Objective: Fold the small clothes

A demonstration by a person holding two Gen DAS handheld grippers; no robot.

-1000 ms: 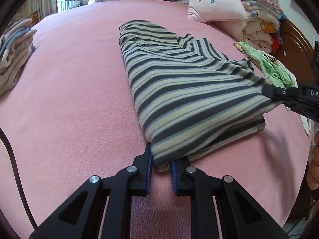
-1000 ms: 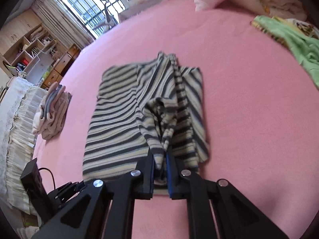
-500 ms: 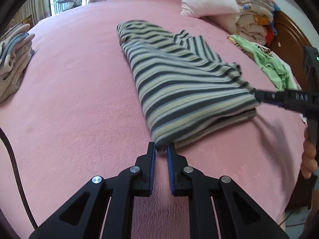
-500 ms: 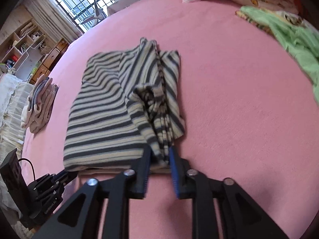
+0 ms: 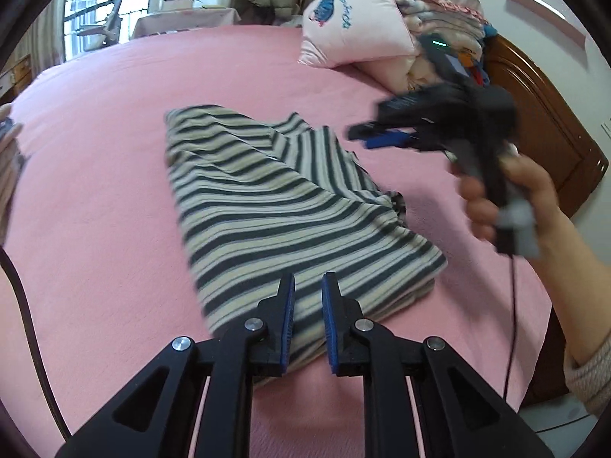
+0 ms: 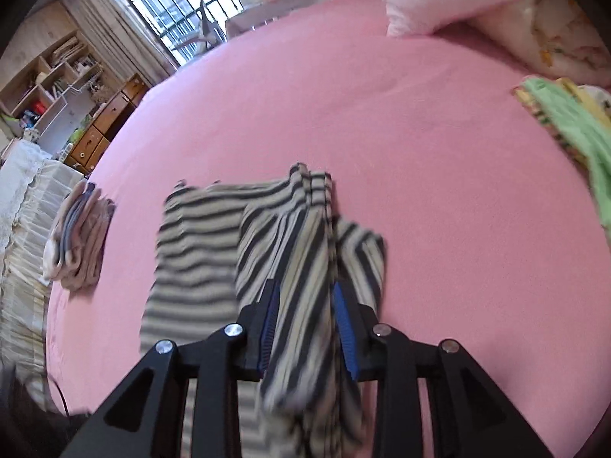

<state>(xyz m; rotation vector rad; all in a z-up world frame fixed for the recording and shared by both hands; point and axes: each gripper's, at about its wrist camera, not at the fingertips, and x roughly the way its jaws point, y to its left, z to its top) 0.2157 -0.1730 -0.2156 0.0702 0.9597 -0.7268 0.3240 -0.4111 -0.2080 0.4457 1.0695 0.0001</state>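
**Fold laid down, both grippers clear of the cloth**

The striped garment (image 5: 290, 206) lies flat on the pink bed (image 5: 114, 198), on the camera side of the pink pillow (image 5: 351, 26) and well apart from it. It is already doubled. One side panel lies turned in over the body, and the edge farthest from the pillow shows stacked layers.

The left gripper (image 5: 307, 320) hangs over that far edge. Its jaws are drawn nearly together with only a thin gap, and nothing is between them. The right gripper (image 6: 305, 320) is in the air over the side of the garment nearer the pillow, carried by a hand (image 5: 508, 194). Its jaws have just been opening. They stand apart and released, and the stripes seen between them are the cloth lying below, not a grip.

This looks like the pause between one fold and the next, with the garment about halfway done. The next move probably calls for both jaws to open, come down on two corners of one short end, pinch every layer and carry that end across.

A folded pile (image 6: 78, 236) sits across the garment from the pillow, which is probably where the finished piece goes. A green garment (image 6: 565, 129) waits near the pillow.
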